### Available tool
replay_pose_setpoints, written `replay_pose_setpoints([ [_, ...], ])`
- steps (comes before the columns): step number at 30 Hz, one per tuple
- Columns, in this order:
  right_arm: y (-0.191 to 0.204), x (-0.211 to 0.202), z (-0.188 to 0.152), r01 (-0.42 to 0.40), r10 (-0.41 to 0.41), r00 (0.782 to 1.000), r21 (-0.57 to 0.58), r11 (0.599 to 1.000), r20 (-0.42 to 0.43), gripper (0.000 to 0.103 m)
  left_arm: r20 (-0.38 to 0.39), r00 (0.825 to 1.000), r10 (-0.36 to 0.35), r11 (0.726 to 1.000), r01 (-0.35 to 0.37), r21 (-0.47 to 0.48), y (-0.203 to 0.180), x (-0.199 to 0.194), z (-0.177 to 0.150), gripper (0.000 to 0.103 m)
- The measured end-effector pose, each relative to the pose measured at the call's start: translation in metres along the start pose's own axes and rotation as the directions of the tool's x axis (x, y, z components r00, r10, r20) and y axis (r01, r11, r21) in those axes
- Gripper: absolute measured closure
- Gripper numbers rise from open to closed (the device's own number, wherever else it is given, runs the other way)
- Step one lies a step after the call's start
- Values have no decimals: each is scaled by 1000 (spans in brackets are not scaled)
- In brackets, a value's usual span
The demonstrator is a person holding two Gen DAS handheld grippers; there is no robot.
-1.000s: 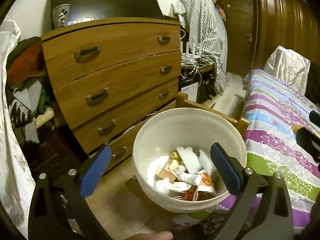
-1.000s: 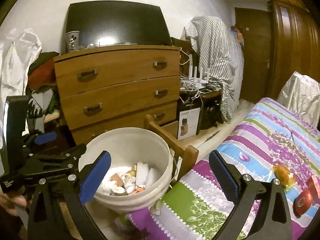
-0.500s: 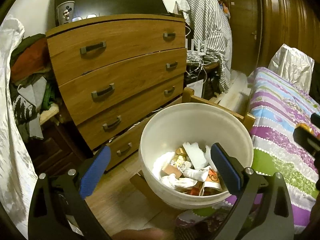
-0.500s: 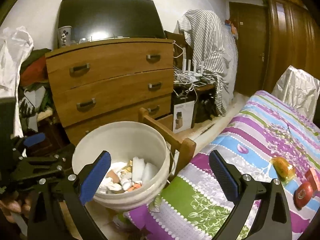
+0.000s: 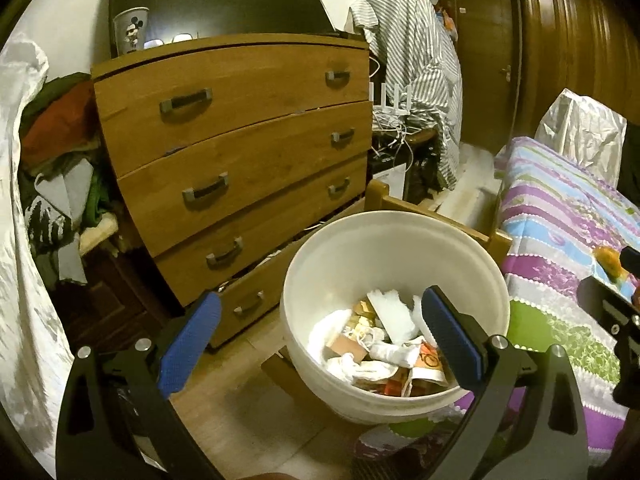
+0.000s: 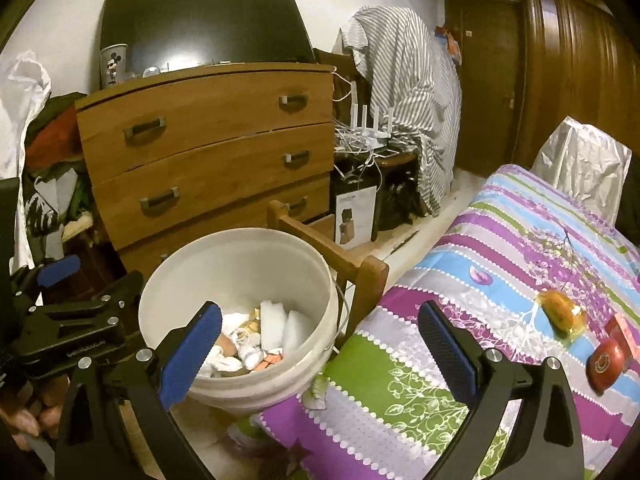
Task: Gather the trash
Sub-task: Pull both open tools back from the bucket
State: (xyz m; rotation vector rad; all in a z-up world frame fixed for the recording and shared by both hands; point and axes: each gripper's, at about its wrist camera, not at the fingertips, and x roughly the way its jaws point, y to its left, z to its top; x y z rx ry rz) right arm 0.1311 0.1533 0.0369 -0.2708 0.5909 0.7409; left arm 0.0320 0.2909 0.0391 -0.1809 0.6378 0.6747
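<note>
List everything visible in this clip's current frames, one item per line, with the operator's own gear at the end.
bucket: one, white, on the floor beside the bed, part-filled with paper scraps
dresser: one, brown wood, four drawers, behind the bucket
television: one, black, on the dresser
cup: one, white with a cartoon mouse, on the dresser
bedspread: one, striped purple, blue and green, right side
wrappers: three, one orange, two red, on the bedspread
striped cloth: one, grey-white, draped right of the dresser
router: one, white, under the cloth's edge
left hand-held gripper: open, empty, over the bucket
right hand-held gripper: open, empty
</note>
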Motion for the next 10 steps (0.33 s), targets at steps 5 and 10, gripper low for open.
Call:
replay_pose_setpoints([
  [5,0,0,0,12,-12,1000,1,1000,-1,5,-29,998,-50,998,48,-51,11,4,2,6],
  [10,0,-1,0,9,-9,1000,1,1000,3,5,-20,998,-55,997,54,-60,16,4,5,6],
])
